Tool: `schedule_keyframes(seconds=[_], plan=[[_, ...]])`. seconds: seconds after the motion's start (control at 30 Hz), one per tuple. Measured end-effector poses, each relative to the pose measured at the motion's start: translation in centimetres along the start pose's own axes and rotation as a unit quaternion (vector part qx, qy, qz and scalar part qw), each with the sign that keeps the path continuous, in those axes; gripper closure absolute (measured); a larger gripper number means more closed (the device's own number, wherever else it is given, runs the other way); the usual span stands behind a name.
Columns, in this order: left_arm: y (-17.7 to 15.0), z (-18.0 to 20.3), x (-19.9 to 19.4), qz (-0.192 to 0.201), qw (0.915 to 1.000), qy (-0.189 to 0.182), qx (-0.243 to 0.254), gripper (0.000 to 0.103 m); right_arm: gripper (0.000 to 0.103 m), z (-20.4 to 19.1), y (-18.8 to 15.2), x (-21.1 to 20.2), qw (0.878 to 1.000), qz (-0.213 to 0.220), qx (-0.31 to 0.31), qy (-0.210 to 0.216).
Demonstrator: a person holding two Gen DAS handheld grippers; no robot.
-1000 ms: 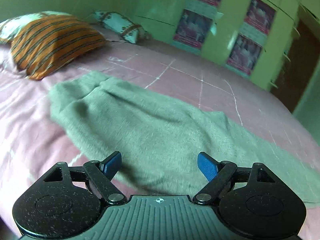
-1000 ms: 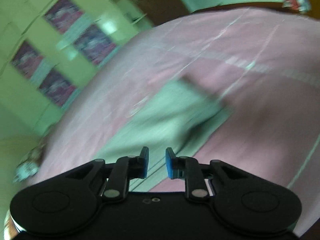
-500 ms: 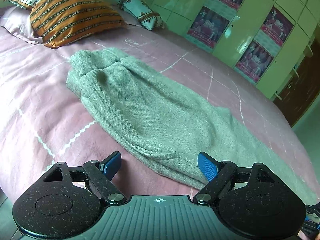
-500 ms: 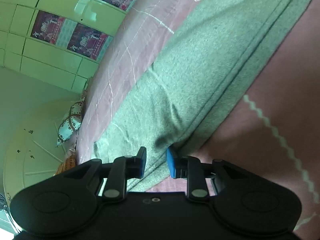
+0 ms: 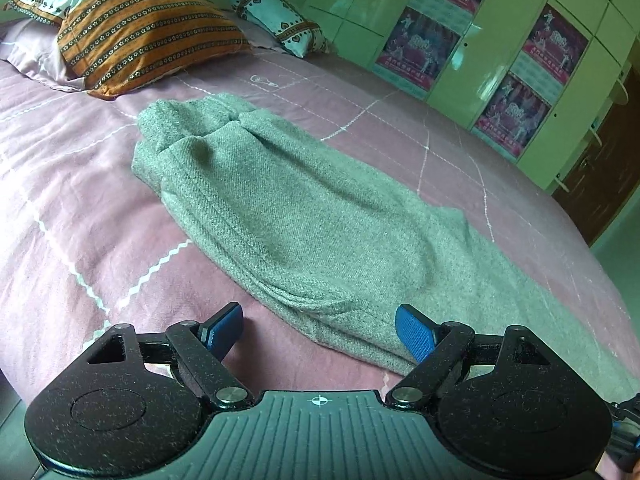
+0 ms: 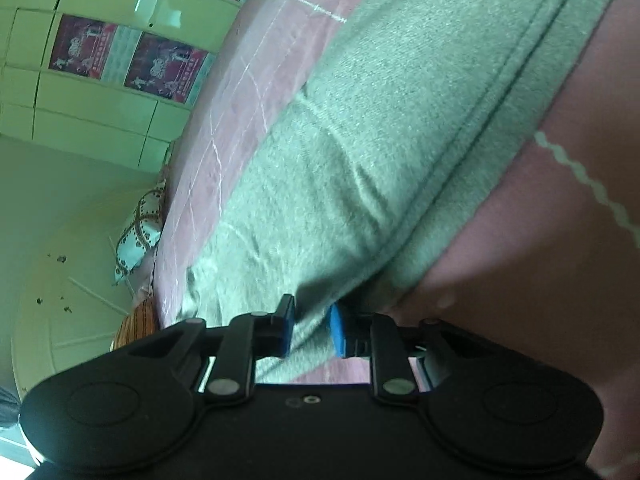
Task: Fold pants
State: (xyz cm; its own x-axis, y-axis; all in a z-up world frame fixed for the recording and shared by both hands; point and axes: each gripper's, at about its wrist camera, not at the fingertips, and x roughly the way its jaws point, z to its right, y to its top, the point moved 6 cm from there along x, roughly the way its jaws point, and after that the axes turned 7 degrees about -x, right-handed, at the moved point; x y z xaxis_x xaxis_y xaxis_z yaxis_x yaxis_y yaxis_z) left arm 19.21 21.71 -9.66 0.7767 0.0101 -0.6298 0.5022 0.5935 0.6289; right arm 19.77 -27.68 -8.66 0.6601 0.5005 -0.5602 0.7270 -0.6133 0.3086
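Grey-green knit pants lie lengthwise on the pink bed sheet, folded leg over leg, bunched at the far end near the pillows. My left gripper is open, hovering low over the near edge of the pants, one blue pad on each side of that edge. In the right wrist view the pants fill the middle. My right gripper has its jaws narrowly apart with the edge of the pants between the pads; I cannot tell whether it grips.
An orange striped pillow and a white patterned pillow lie at the head of the bed. Green wardrobe doors with posters stand behind the bed. A brown door is at the far right.
The left gripper pulled back and rose slightly, showing more of the pants. The right gripper came down close to the pants and its pads now straddle the cloth edge.
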Motion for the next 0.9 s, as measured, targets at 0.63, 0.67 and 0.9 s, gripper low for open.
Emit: schedule_keyframes(seconds=[0.63,0.67,0.9], plan=[[-0.5,1.0,-0.6,-0.003,0.9995,0.011,0.028,0.020,0.096,2.2,-0.2,-1.4,0.999,0.010,0.042,0.023],[-0.5,0.9,-0.6,-0.002,0.9996,0.011,0.025,0.020,0.095,2.1,-0.4,-1.6,0.999,0.004,0.046,0.028],[-0.7,0.8,-0.4,-0.007,0.9996,0.015,0.024,0.020,0.103,1.9,-0.4,-0.7,0.999,0.013,0.024,0.021]])
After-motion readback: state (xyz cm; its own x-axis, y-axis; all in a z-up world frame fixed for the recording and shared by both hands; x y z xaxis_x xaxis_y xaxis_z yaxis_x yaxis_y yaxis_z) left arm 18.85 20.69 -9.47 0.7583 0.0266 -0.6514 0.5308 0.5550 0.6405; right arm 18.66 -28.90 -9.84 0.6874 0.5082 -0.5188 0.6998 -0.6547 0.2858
